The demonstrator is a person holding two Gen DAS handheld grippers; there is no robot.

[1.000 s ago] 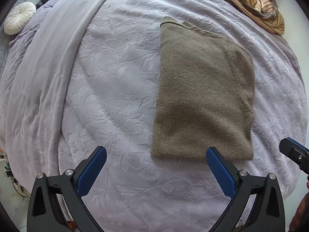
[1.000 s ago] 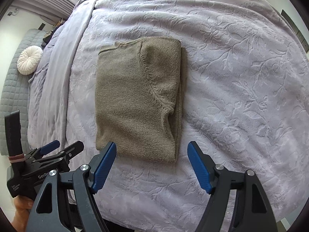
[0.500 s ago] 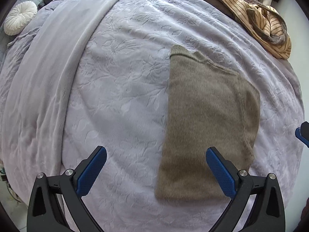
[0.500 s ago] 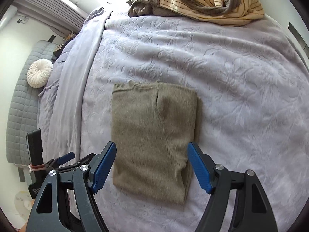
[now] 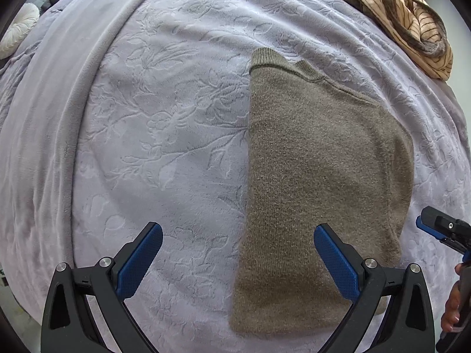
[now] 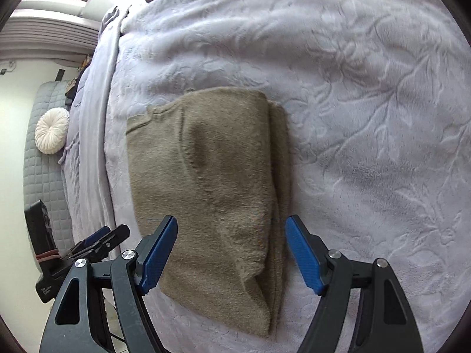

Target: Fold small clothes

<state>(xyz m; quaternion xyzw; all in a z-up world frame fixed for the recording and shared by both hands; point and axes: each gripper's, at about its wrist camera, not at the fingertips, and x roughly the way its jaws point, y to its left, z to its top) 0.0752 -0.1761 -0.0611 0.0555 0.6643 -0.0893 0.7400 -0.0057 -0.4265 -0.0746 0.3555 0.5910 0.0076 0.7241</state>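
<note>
An olive-brown knit sweater (image 5: 318, 182) lies folded lengthwise on the lilac bedspread (image 5: 164, 135). My left gripper (image 5: 238, 257) is open and empty, its jaws straddling the sweater's near left edge. In the right wrist view the sweater (image 6: 212, 176) lies flat with its folded layers stacked along the right side. My right gripper (image 6: 231, 250) is open and empty over the sweater's near end. The right gripper also shows at the left view's right edge (image 5: 441, 229), and the left gripper at the right view's lower left (image 6: 100, 241).
A heap of striped tan clothes (image 5: 412, 20) lies at the far right of the bed. A round white cushion (image 6: 51, 131) rests by the grey quilted headboard (image 6: 44, 176). A folded-back blanket band (image 5: 59, 111) runs along the left.
Both grippers have drawn in over the sweater's near end, after first pulling back from it. The sweater has not moved. Both grippers stay open.
</note>
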